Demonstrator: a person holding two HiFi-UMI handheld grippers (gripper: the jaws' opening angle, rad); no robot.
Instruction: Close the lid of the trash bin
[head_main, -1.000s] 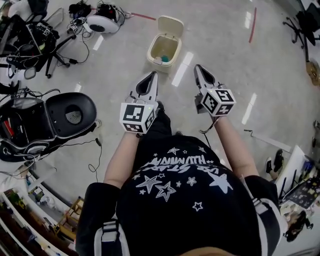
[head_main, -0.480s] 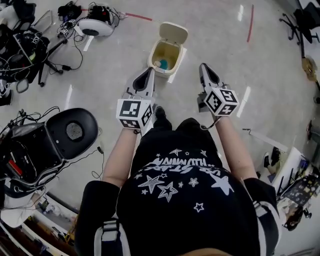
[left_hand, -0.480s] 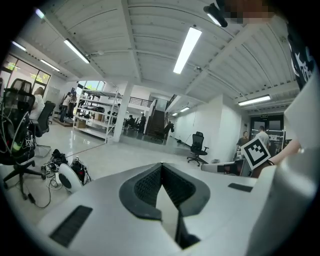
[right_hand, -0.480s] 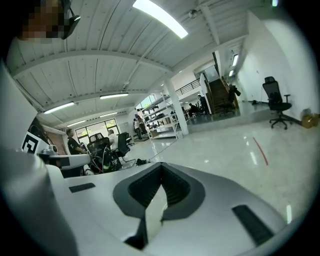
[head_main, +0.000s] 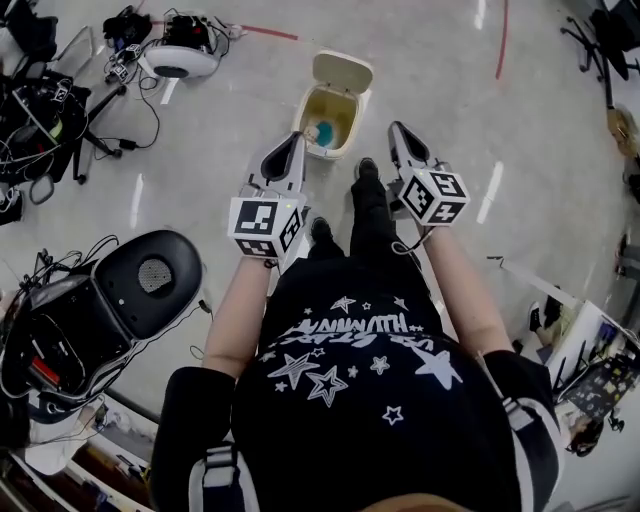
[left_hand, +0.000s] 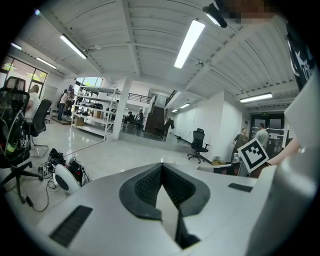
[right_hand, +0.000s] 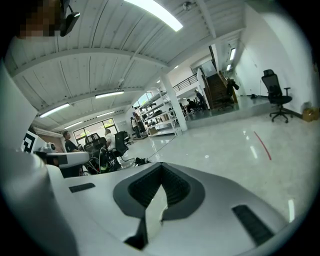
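Note:
A small cream trash bin stands on the floor straight ahead, its lid swung up and back. Something blue lies inside. My left gripper is shut and empty, its tip just short of the bin's near left corner. My right gripper is also shut and empty, held to the right of the bin. In the left gripper view and the right gripper view the jaws meet at a point, and the bin is out of sight in both.
A black seat-like shell with cables lies at the left. A white round device and tangled gear sit at the far left. A red tape line crosses the floor beyond. My shoe is stepped forward near the bin.
I have walked closer to the bin, which now sits nearer and between the gripper tips. One foot has stepped forward. Both grippers stay shut.

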